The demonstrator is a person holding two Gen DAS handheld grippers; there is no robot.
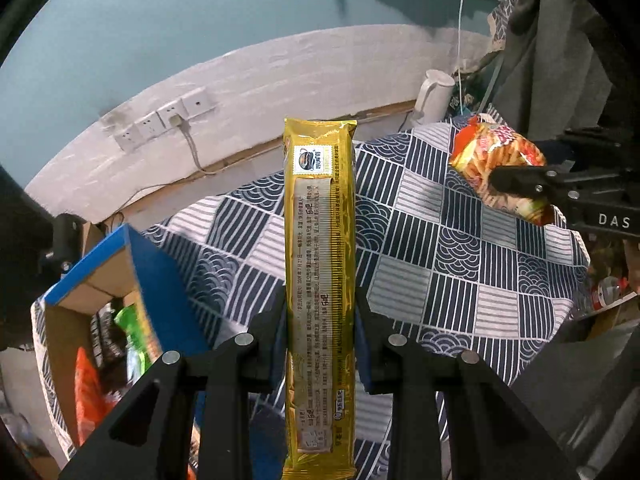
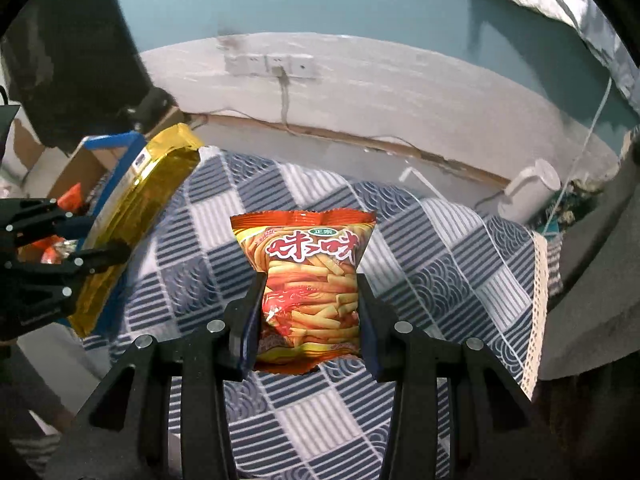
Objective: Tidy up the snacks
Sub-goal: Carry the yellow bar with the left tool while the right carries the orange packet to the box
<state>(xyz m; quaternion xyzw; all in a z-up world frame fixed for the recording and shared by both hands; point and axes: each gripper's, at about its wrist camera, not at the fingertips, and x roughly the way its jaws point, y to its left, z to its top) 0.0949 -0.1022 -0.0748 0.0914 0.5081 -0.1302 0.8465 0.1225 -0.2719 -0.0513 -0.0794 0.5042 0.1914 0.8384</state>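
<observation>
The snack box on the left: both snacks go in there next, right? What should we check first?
1. Left gripper shut on the gold biscuit pack: ok.
2. Right gripper shut on the red snack bag: ok.
3. Both snacks lifted off the checked cloth: ok.
4. Cardboard box open at the top: ok.
5. Room left inside among the packets there: cannot tell.

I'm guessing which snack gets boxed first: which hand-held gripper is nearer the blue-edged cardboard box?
Left. The left hand-held gripper, shut on the long gold wrapper, is beside the blue-edged cardboard box; the right hand-held gripper, holding the orange-red snack bag, is farther away across the cloth.
</observation>
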